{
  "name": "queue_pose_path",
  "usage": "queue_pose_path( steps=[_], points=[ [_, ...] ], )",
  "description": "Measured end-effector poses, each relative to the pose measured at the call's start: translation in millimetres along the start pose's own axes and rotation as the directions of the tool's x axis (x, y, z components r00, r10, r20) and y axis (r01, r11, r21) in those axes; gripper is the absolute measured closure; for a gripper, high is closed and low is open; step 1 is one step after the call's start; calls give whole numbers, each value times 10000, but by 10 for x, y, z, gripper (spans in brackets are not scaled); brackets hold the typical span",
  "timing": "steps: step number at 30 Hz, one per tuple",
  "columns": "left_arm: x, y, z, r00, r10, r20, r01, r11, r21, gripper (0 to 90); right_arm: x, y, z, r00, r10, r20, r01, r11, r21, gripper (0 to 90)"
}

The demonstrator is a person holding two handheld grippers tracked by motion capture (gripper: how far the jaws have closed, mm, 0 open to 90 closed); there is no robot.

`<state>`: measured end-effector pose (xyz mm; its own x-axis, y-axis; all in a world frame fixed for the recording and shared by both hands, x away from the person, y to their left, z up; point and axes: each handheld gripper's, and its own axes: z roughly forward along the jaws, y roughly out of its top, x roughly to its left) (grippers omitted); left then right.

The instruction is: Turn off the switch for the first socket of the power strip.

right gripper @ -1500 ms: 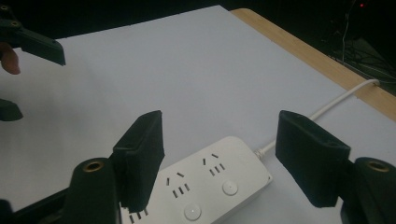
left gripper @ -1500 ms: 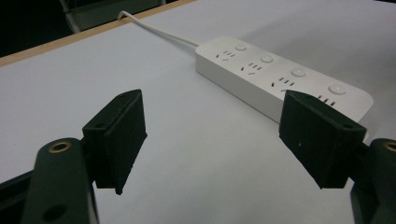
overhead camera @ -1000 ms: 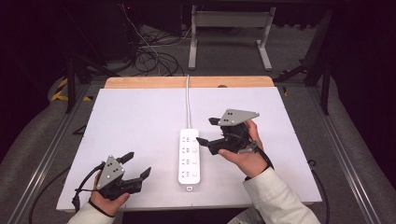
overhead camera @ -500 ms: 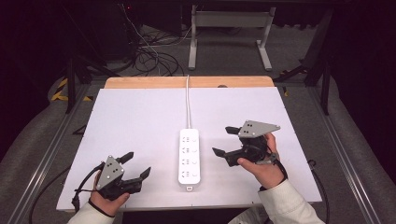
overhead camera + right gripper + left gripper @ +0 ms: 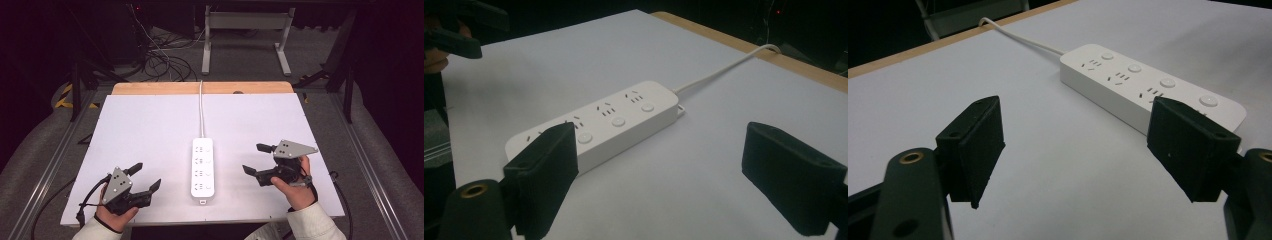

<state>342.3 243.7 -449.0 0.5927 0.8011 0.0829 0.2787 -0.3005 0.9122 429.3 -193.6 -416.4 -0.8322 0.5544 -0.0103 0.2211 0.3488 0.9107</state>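
Note:
A white power strip (image 5: 202,167) with several sockets and round buttons lies in the middle of the white table top (image 5: 150,125). Its cable (image 5: 201,110) runs off over the far edge. My left gripper (image 5: 147,175) rests near the front left corner, open and empty, pointing at the strip (image 5: 1148,85). My right gripper (image 5: 253,158) is held to the right of the strip, apart from it. Its jaws have just been opening and stand wide with nothing between them. The strip (image 5: 609,125) lies beyond the right gripper (image 5: 659,175), just past its left jaw.
A wooden strip (image 5: 200,88) borders the table's far edge. Cables (image 5: 160,60) and a metal stand (image 5: 245,35) are on the dark floor behind. Metal rails (image 5: 55,165) run along both sides of the table. The left hand's gripper (image 5: 454,30) appears at the upper left of the right gripper view.
My right gripper has moved right and toward the front edge, away from the strip, and sunk lower, its jaws a little wider. The left gripper and the strip have stayed put.

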Motion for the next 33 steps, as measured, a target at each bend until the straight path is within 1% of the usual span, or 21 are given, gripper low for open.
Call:
queue_pose_path(
  steps=[3,4,5,9,12,14,19,22,26,27,29,33],
  points=[
    [2,1,-2,10000,42,-24,-42,10000,-19,228,-23,-86,-26,9999,12,120,-14,9999,126,150],
    [0,1,-3,10000,18,-19,-18,10000,-29,227,-30,-114,-34,9999,12,136,-14,9999,113,150],
    [5,3,-8,9999,89,-48,-89,10000,-19,227,-33,-142,-38,9999,30,143,-31,9999,110,150],
    [8,3,-15,9999,149,-69,-149,9999,-11,224,-59,-261,-44,9999,33,158,-34,9999,96,150],
    [10,-2,-26,9999,137,-81,-137,9999,-40,224,-82,-355,-49,9999,119,122,-119,9999,43,149],
    [19,-1,-36,9999,117,-85,-118,9999,-85,223,-99,-424,-51,9996,264,85,-264,9996,32,145],
    [24,-9,-36,10000,20,-42,-20,10000,-93,224,-131,-578,-61,9986,465,255,-474,9981,382,134],
    [26,-11,-32,10000,3,-10,-3,9999,-107,223,-134,-646,-76,9979,505,395,-524,9975,474,134],
    [39,-13,-33,10000,-7,3,7,9999,-121,223,-127,-692,-76,9976,539,427,-565,9964,629,134],
    [36,-16,-32,10000,-93,22,93,9998,-153,223,-126,-690,-79,9975,553,451,-580,9963,626,133],
    [44,-15,-35,10000,25,-7,-25,9999,-156,222,-126,-677,-86,9972,533,515,-560,9970,526,132],
    [39,-17,-32,10000,56,-9,-56,9999,-153,222,-107,-644,-105,9967,376,719,-408,9982,445,132]
  ],
)
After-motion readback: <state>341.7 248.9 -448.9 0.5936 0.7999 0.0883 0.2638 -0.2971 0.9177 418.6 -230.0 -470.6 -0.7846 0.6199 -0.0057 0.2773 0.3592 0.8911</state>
